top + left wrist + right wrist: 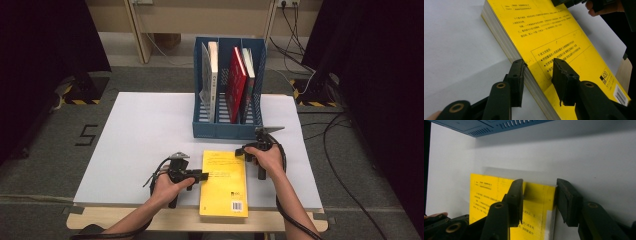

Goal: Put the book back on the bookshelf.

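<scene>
A yellow book [225, 185] lies flat on the white table top [135, 150], close to the front edge, with its barcode toward the person. My left gripper [201, 175] is at the book's left long side. In the left gripper view its jaws [539, 72] straddle the page edge of the book [564, 37], one pad against the pages and the other over the cover, not clamped. My right gripper [242, 151] is at the book's far right corner. Its jaws [539, 192] stand either side of that corner of the book [489, 195], with a gap still showing.
A blue three-slot file rack [227, 131] stands just behind the book, holding a white book [213, 80] and a red book [236, 82] upright. Its underside [486, 126] hangs close above my right gripper. Cables lie on the floor at the right.
</scene>
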